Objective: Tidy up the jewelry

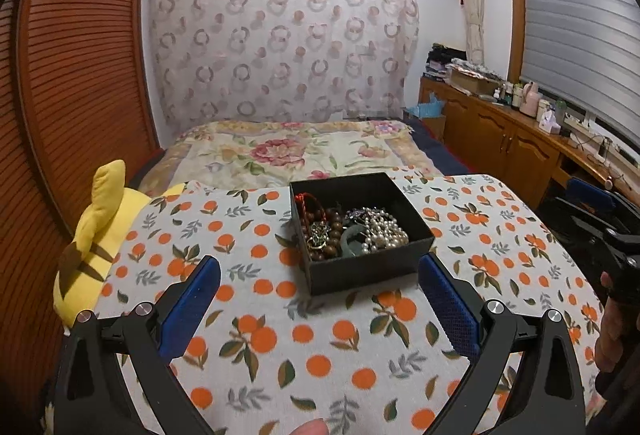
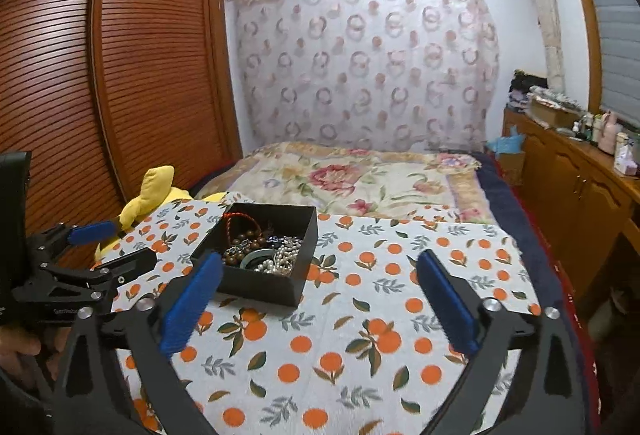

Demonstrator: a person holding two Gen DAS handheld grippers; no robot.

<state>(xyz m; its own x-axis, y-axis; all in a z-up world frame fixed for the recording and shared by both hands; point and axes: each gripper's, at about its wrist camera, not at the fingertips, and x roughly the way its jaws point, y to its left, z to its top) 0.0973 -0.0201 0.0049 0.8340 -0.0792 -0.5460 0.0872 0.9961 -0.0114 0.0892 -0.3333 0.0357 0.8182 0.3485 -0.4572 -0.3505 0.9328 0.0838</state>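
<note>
Currently, at your far left a yellow plush toy (image 1: pixel 94 231) lies against the edge of the orange-print cloth (image 1: pixel 280 347) that covers the desk. Your left hand-held gripper (image 1: pixel 320 309) hovers above that cloth with its blue pads spread wide and nothing between them. Just ahead of it sits the open black box (image 1: pixel 360 231), and inside lies the jewelry in one tangled heap: a red cord (image 1: pixel 306 201) at the back left, brown wooden beads (image 1: pixel 326 231) beside it, a green ring-shaped piece (image 1: pixel 352 241) in the middle, and pearl strands (image 1: pixel 384 231) on the right. Your right hand-held gripper (image 2: pixel 320 303) is also spread wide and empty, with the box ahead and to its left.

The risk, as judged from the tangle: pinching one strand may drag others out with it, or tip the light box. The smooth pearls could slip from the pads.
</note>
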